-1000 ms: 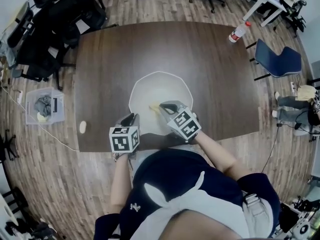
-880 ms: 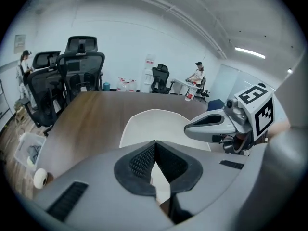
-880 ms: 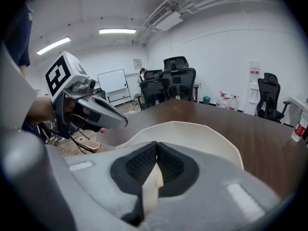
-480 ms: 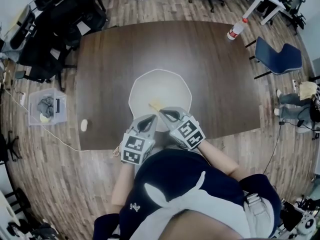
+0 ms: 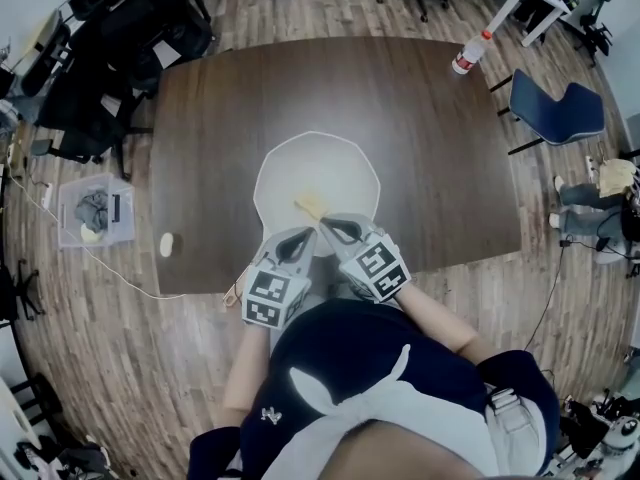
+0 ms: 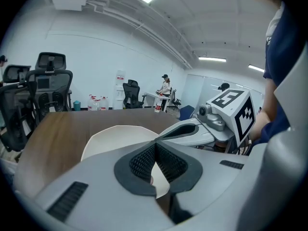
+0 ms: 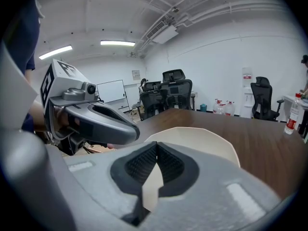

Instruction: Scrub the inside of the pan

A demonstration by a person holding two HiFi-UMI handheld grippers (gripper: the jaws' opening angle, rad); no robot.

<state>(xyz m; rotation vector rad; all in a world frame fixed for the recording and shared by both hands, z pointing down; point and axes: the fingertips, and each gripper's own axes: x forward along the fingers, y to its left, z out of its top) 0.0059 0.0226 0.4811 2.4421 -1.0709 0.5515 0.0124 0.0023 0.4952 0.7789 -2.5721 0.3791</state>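
Note:
The pan [image 5: 330, 163] is a white, many-sided shallow dish on the dark brown table [image 5: 220, 118]. A small yellowish piece [image 5: 308, 206] lies inside it, toward its near side. My left gripper [image 5: 303, 238] and right gripper [image 5: 325, 225] sit side by side over the pan's near rim, with their tips close together. In the left gripper view the left gripper [image 6: 154, 150] has its pads pressed together, and the pan [image 6: 110, 136] lies just ahead. The right gripper [image 7: 156, 150] is shut too. A pale strip shows in the slot below its pads; I cannot tell whether it is pinched.
A bottle with a red label [image 5: 470, 63] stands at the table's far right corner. A blue chair [image 5: 560, 113] is at the right and black office chairs [image 5: 110, 58] at the left. A clear bin [image 5: 92, 211] sits on the floor. A small pale object [image 5: 166, 244] lies at the table's near left.
My left gripper swung in from left of the pan's near edge to beside the right gripper, and its jaws closed. The right gripper drew back slightly toward the near rim.

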